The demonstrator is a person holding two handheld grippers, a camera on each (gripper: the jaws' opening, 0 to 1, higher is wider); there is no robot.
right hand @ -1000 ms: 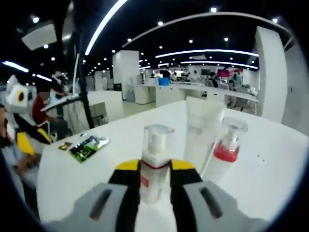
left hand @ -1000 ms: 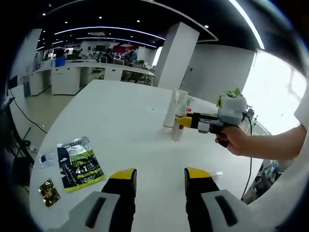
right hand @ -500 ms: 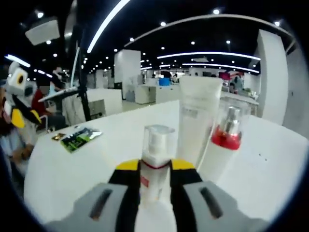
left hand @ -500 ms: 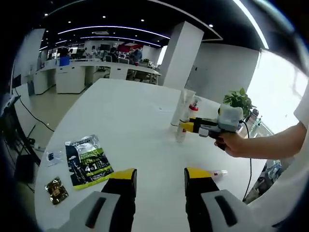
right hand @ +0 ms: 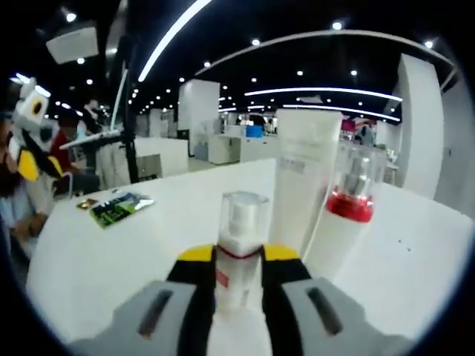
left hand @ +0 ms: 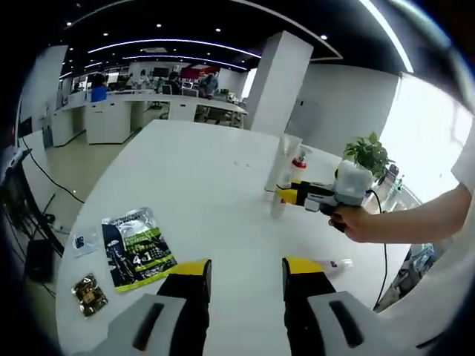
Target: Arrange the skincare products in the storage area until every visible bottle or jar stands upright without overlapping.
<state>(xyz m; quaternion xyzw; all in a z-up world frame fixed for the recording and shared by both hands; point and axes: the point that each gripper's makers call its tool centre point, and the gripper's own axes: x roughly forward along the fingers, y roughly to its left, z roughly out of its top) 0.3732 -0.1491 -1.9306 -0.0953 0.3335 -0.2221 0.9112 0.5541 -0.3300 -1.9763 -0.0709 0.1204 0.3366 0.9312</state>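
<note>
My right gripper (right hand: pixel 237 261) is shut on a small spray bottle (right hand: pixel 241 222) with a clear cap and a red band, held upright. Just behind it stand a tall white tube (right hand: pixel 303 178) and a clear pump bottle (right hand: pixel 349 215) with a red collar. In the left gripper view, a hand (left hand: pixel 355 222) holds the right gripper (left hand: pixel 291 196) with the spray bottle (left hand: pixel 277 206) in front of the tube (left hand: pixel 280 157) and pump bottle (left hand: pixel 299 167). A small product (left hand: pixel 332 263) lies flat on the white table (left hand: pixel 208 178). My left gripper (left hand: pixel 247 268) is open, nothing between its fingers.
A green and black sachet (left hand: pixel 137 248), a small gold packet (left hand: pixel 89 293) and a clear packet (left hand: pixel 80 243) lie near the table's left edge. A potted plant (left hand: pixel 367 152) stands at the far right. The sachet (right hand: pixel 119 206) and left gripper (right hand: pixel 28 141) appear at left in the right gripper view.
My right gripper has carried the spray bottle closer to the tube and pump bottle, which now loom larger behind it. The left gripper stays open.
</note>
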